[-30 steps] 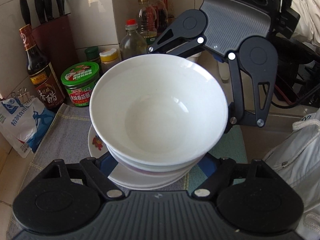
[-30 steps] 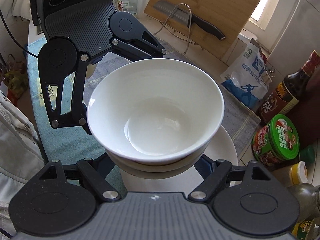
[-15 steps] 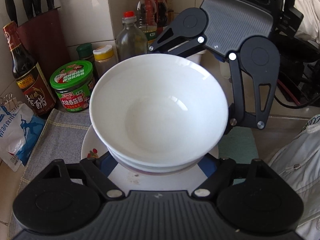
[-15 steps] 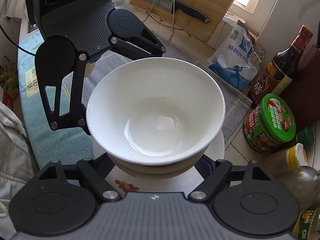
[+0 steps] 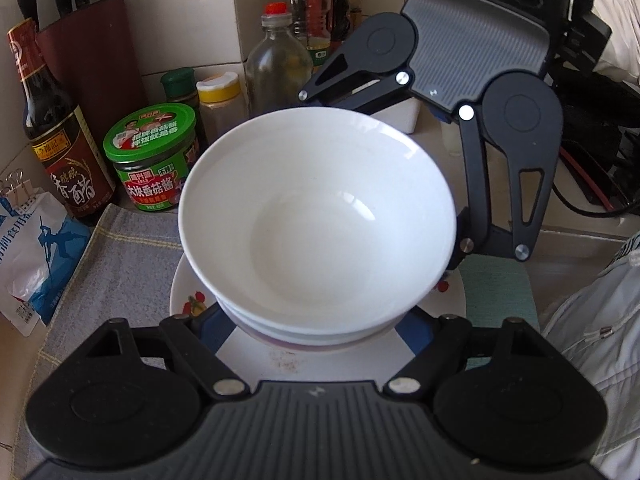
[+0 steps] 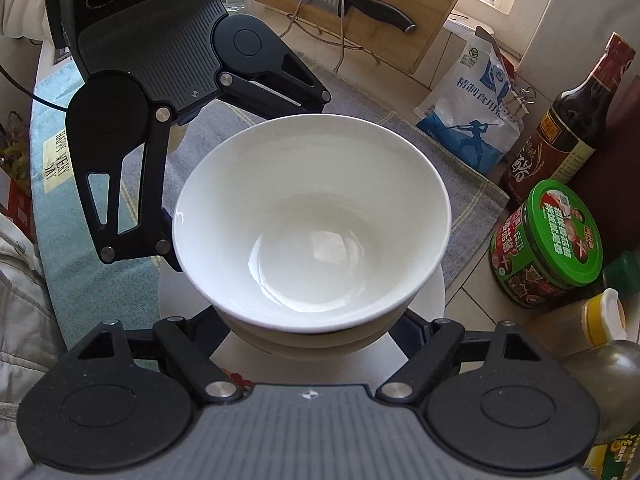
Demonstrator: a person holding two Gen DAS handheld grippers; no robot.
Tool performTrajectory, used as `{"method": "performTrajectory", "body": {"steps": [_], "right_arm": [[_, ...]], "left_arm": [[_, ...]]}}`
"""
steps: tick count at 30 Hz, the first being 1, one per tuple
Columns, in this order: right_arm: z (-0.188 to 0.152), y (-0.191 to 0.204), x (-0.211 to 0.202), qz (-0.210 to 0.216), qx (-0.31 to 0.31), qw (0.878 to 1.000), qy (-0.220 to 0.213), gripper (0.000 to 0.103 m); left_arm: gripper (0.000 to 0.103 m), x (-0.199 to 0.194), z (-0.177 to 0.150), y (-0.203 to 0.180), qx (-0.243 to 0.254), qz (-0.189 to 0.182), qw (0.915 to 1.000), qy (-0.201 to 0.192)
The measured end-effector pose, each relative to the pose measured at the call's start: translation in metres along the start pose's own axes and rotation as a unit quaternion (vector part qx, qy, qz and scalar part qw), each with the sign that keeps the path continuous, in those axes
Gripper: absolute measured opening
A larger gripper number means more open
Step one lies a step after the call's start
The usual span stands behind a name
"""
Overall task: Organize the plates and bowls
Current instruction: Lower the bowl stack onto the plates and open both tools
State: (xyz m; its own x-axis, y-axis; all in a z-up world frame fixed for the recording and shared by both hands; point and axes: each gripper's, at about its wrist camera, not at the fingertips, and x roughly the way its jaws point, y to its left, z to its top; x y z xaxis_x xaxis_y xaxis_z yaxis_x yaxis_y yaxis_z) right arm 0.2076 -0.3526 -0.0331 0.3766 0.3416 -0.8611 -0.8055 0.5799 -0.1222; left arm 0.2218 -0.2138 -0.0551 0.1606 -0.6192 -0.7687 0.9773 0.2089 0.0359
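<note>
A stack of white bowls sits on a white plate with a fruit pattern at its rim. The stack also shows in the right wrist view, on the same plate. My left gripper and my right gripper face each other across the stack, each with its jaws set wide around the lower bowls. The fingertips are hidden under the bowls, so contact cannot be made out.
A green-lidded jar, a vinegar bottle, spice jars and oil bottles stand close behind. A knife block, salt bag and cutting board with a knife line the wall. A grey cloth covers the counter.
Both grippers and the bowl stack have shifted together along the counter; the jar, bottles and salt bag have slid across the views. The plate under the stack shows more of its rim now.
</note>
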Motion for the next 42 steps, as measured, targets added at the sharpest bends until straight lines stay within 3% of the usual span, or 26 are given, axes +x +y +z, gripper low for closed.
{"method": "performTrajectory", "body": {"steps": [22,26,34,42], "right_arm": [[-0.003,-0.010,0.006,0.016,0.035,0.999,-0.001,0.088],[-0.001,-0.010,0.001,0.019,0.043,0.999,-0.020,0.103],[-0.002,-0.008,0.002,0.015,0.043,0.999,-0.020,0.103],[-0.007,0.000,-0.005,-0.003,0.047,0.999,-0.028,0.103]], "left_arm": [[0.084,0.005,0.000,0.007,0.001,-0.008,1.0000,-0.002],[0.088,0.005,0.000,0.006,0.001,-0.008,1.0000,-0.002],[0.096,-0.001,-0.003,-0.003,0.014,0.018,0.9997,-0.007],[0.101,-0.018,-0.012,-0.005,-0.030,0.056,0.9972,-0.039]]}}
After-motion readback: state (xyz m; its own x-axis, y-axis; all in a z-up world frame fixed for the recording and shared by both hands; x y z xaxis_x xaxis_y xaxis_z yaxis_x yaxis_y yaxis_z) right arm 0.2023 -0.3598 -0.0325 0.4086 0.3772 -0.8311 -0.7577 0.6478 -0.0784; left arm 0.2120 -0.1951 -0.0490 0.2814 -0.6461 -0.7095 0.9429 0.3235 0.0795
